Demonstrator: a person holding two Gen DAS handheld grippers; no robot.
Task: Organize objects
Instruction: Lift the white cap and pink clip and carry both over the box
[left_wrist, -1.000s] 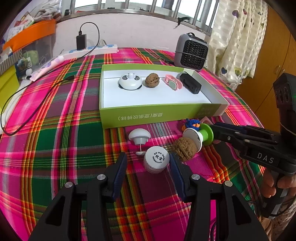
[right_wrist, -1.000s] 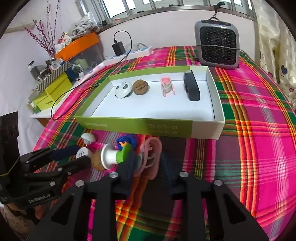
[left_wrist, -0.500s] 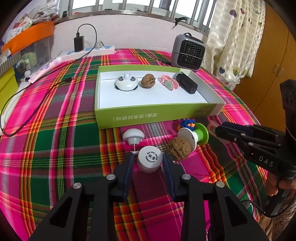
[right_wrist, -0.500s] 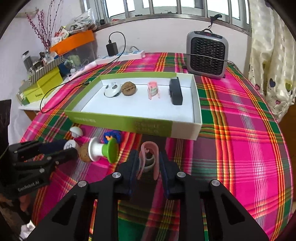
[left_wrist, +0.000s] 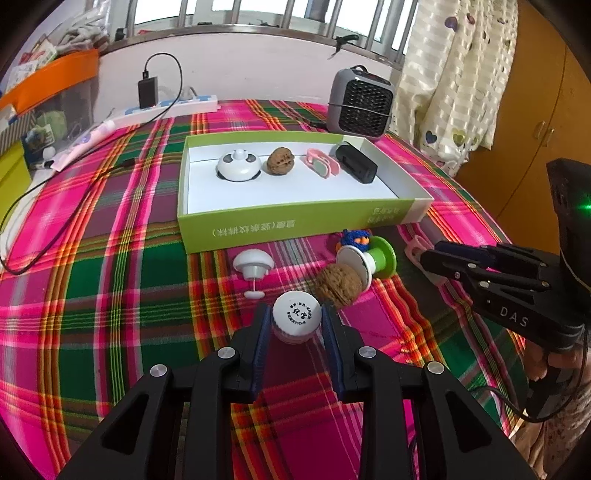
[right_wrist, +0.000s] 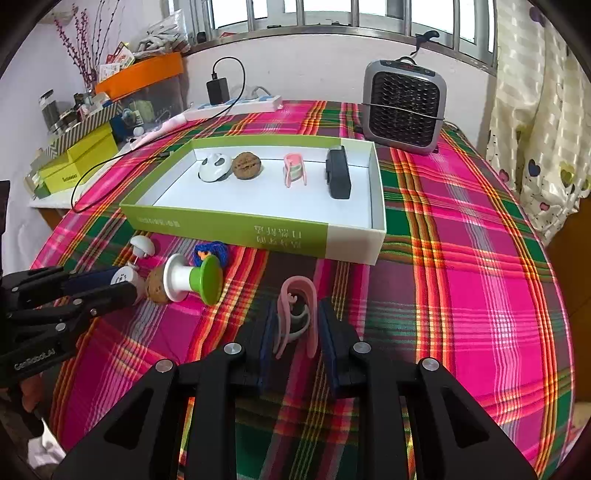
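Left wrist view, lower centre: the left gripper (left_wrist: 297, 325) has just been closing, and its blue pads now press both sides of a small white bottle cap (left_wrist: 296, 319) standing on the plaid tablecloth (left_wrist: 92, 288). A walnut (left_wrist: 338, 284) lies just beside the cap, up and to the right, touching a white-and-green spool (left_wrist: 369, 258); a white mushroom-shaped knob (left_wrist: 253, 264) sits to the upper left, near the box's front wall. At right the right gripper (left_wrist: 436, 258) shows side-on, a pink piece at its tip.

Right wrist view, lower centre: the right gripper (right_wrist: 297, 325) is clamped on a pink clip (right_wrist: 299, 314) — the clip stands upright between the pads. Above, mid-frame, the green-and-white box (right_wrist: 236, 227) holds a white panda-faced piece (right_wrist: 214, 168), a second walnut (right_wrist: 246, 166), another pink clip (right_wrist: 294, 170) and a black block (right_wrist: 338, 173) in a row along its far side — a grey heater (right_wrist: 404, 105) stands behind it at upper right
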